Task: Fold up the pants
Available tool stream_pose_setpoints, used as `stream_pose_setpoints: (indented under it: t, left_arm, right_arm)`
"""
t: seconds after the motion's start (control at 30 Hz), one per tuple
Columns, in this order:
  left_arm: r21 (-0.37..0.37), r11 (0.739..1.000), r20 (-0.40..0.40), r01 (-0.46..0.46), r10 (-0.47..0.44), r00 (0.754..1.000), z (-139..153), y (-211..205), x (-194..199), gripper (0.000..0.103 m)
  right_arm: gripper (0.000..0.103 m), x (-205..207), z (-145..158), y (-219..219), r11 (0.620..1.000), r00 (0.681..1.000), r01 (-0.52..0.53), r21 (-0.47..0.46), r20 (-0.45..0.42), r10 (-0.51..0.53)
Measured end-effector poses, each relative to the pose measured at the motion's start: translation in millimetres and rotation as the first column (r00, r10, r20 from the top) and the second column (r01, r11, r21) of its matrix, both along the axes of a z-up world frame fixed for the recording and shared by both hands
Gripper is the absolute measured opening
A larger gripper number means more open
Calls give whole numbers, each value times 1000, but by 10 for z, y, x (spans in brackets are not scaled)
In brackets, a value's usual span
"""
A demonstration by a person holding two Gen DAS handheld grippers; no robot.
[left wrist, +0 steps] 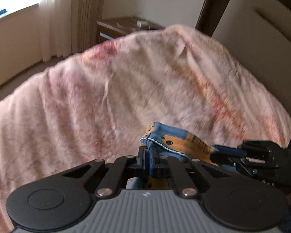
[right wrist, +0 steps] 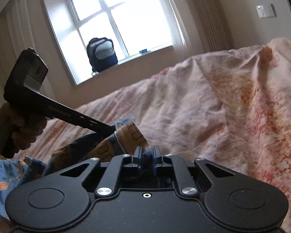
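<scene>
Pants [left wrist: 176, 141] of soft blue-and-orange printed cloth lay bunched on the bed's rumpled pink blanket [left wrist: 106, 89]. Your left gripper [left wrist: 148, 151] was clamped on a stitched hem; your right gripper [right wrist: 147, 151] was pinching a blue fold beside it.

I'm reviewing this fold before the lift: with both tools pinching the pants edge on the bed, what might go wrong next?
Each tool, left tool and right tool, seems to grip only a thin bit of the pants hem, so the cloth may slip out. The rest lies bunched at lower left in the right view, so it may fold unevenly. The soft blanket might drag.
</scene>
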State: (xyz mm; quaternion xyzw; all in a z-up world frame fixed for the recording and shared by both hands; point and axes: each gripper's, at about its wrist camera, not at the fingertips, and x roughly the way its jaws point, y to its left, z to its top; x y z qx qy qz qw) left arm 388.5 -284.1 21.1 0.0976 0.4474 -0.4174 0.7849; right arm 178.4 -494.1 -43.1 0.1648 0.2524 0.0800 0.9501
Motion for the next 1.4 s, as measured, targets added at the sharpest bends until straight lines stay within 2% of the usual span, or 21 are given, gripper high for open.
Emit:
stream_pose_setpoints:
  t: [0.17, 0.23, 0.33, 0.47, 0.6, 0.7, 0.87, 0.93, 0.97, 1.0, 1.03, 1.07, 1.13, 1.2, 1.3, 1.4]
  left_arm:
    - [-48, 996, 45, 79, -77, 996, 359, -68, -214, 3]
    - [-57, 989, 50, 134, -131, 990, 440, -129, -346, 3]
    - [-15, 978, 53, 210, -209, 977, 427, -334, -550, 3]
    - [58, 964, 35, 259, -261, 965, 223, -560, -725, 3]
    - [140, 950, 40, 278, -286, 957, -4, -714, -799, 3]
    - [135, 952, 18, 275, -280, 960, -73, -743, -771, 3]
    - [140, 947, -4, 288, -291, 957, -165, -789, -719, 5]
    - [131, 949, -12, 287, -287, 958, -198, -790, -700, 11]
    - [125, 951, -9, 284, -286, 958, -191, -787, -682, 22]
    - [115, 955, -4, 275, -276, 961, -178, -777, -659, 51]
    - [101, 961, 5, 256, -257, 966, -159, -756, -639, 64]
    - [68, 969, 23, 237, -239, 971, -132, -712, -623, 75]
    - [28, 971, 19, 237, -238, 971, -118, -688, -570, 74]
    - [20, 971, -17, 236, -236, 972, -151, -707, -505, 73]
    - [42, 957, -69, 288, -284, 956, -249, -786, -475, 70]
    - [58, 948, -99, 313, -306, 947, -323, -825, -440, 69]
  right_arm:
    - [8, -323, 359, -2, 1000, 996, 10, -4, 83, -10]
    - [8, -551, 519, -17, 999, 996, 35, 25, 80, -37]
    - [8, -849, 630, -11, 993, 994, 92, 68, 48, -95]
    - [8, -1103, 526, -49, 983, 987, 158, 90, -46, -154]
    - [8, -1069, 282, -147, 976, 972, 196, 92, -149, -181]
    - [8, -1051, 214, -129, 982, 969, 189, 28, -170, -182]
    - [8, -1073, 208, -127, 985, 974, 171, 16, -155, -167]
    - [12, -1061, 183, -110, 987, 973, 160, -12, -166, -159]
    - [14, -1051, 172, -110, 987, 972, 156, -30, -171, -159]
    - [22, -1053, 169, -113, 987, 971, 158, -40, -173, -162]
    - [33, -1067, 176, -123, 986, 971, 162, -42, -169, -167]
    - [38, -1086, 182, -150, 984, 971, 172, -39, -163, -176]
    - [48, -1126, 193, -235, 982, 970, 189, -8, -152, -188]
    - [51, -1128, 158, -318, 980, 968, 197, 32, -162, -190]
    - [51, -1119, 88, -404, 975, 971, 172, 137, -188, -145]
    - [53, -1082, 29, -407, 975, 973, 132, 180, -212, -92]
